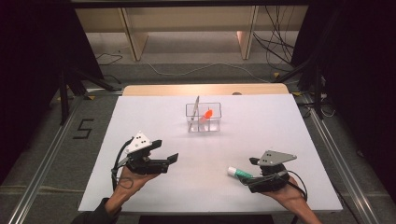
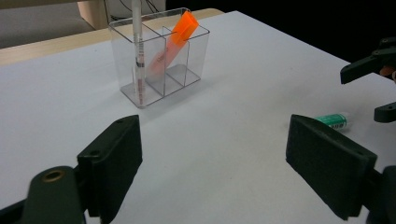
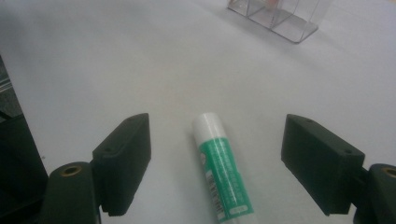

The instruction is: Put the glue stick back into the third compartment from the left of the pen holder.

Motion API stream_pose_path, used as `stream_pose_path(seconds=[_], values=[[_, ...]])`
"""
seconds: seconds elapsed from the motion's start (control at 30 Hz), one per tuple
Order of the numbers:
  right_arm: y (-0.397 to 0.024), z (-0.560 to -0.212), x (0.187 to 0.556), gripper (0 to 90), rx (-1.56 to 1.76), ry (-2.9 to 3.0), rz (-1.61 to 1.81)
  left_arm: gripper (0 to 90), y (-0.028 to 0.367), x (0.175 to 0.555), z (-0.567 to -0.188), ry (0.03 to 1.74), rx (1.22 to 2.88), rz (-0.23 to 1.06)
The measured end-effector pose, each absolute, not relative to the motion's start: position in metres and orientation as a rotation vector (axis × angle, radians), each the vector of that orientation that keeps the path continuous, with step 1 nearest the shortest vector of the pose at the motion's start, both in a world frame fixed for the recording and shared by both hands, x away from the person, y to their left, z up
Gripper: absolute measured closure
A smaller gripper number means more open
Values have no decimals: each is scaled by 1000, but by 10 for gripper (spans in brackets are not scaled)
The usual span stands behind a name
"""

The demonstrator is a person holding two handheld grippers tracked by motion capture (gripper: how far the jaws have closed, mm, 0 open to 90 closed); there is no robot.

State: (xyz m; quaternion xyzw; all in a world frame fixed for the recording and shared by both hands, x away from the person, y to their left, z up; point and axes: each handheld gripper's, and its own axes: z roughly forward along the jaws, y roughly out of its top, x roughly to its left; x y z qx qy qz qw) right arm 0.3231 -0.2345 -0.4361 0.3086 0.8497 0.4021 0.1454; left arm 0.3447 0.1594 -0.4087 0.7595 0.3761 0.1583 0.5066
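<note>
- The right gripper (image 3: 215, 163) has its jaws spread wide, clamped on nothing; the green-and-white glue stick (image 3: 223, 170) lies flat on the white table (image 3: 116, 60) between them, at the bottom centre of the right gripper view, touching neither jaw.
- The high view places that glue stick (image 1: 239, 173) at lower right, just left of the right gripper (image 1: 266, 179), white cap pointing left.
- The left gripper (image 2: 212, 170) is also wide apart and empty, over bare table; in the high view it sits at lower left (image 1: 161, 158).
- Its view gives what the others lack: the clear organizer (image 2: 161, 56) at upper centre, with a thin pen (image 2: 137, 46) upright in its left compartment and an orange marker (image 2: 175, 39) leaning in the middle one.
- The right gripper view catches just the organizer's base at the top edge.
</note>
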Motion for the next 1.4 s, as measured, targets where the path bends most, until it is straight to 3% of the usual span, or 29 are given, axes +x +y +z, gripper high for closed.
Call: stream_pose_path(seconds=[0.7,1.03,1.4], values=[[-221,-440,345,261,845,2685,855,166,169,332,-413,898,1777,389],[-209,-443,358,315,842,2804,651,165,169,331,-414,898,1776,389],[-197,-448,368,448,779,2877,513,165,168,330,-415,892,1784,388]])
